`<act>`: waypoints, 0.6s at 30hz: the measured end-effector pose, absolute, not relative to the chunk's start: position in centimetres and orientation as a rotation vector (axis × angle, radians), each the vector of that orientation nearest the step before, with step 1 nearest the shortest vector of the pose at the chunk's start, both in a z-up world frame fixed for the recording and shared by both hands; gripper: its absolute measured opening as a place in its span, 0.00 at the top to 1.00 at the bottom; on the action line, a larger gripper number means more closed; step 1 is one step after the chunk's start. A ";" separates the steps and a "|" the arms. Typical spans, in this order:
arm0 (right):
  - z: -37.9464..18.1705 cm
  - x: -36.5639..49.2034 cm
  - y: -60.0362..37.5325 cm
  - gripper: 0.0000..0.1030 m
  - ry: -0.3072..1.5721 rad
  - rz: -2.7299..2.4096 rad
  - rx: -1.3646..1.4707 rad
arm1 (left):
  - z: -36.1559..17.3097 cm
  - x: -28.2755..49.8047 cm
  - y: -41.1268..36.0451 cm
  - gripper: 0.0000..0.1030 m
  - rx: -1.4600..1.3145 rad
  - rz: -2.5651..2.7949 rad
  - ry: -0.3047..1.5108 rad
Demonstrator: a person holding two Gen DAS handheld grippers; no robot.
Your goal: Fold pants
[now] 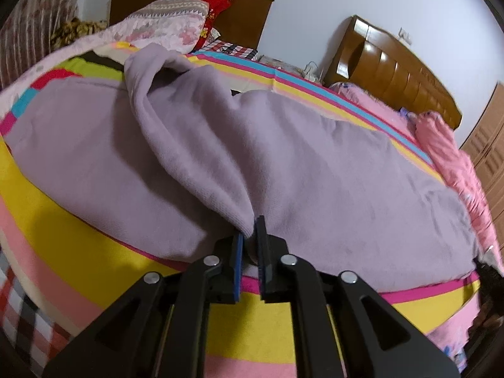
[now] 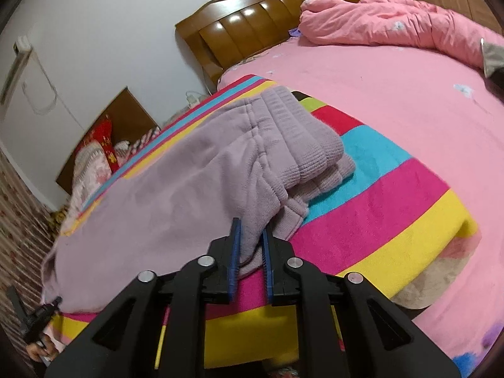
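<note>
Lilac fleece pants (image 1: 315, 157) lie spread on a bright striped blanket (image 1: 94, 252) on the bed. My left gripper (image 1: 250, 230) is shut on the pants' near edge and lifts a fold of cloth that rises toward the far side. In the right wrist view the pants (image 2: 173, 189) show their ribbed waistband (image 2: 302, 132) at the far right. My right gripper (image 2: 250, 236) is shut on a fold of the pants near the waistband. The left gripper also shows in the right wrist view (image 2: 41, 318) at the lower left.
The striped blanket (image 2: 378, 208) lies on a pink sheet (image 2: 393, 100). A pink quilt (image 2: 393, 22) is bunched by the wooden headboard (image 2: 267, 22). A second bed with pillows (image 1: 176, 19) stands at the far left. A wardrobe (image 1: 491, 145) stands at right.
</note>
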State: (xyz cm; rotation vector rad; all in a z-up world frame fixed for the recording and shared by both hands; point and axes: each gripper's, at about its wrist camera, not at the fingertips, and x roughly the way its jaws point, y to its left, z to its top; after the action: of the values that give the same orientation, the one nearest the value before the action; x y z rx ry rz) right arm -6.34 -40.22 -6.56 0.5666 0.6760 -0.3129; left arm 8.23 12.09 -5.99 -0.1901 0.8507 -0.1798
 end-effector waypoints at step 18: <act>-6.6 -0.6 -29.5 0.30 0.842 -0.207 0.096 | -6.6 9.8 -2.2 0.09 0.297 -0.337 0.871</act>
State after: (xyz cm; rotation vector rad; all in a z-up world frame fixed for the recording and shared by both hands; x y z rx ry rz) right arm -0.59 -29.46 -6.63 0.0965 0.8417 -0.2073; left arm 9.76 -2.20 -6.57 0.2966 0.8714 -0.3366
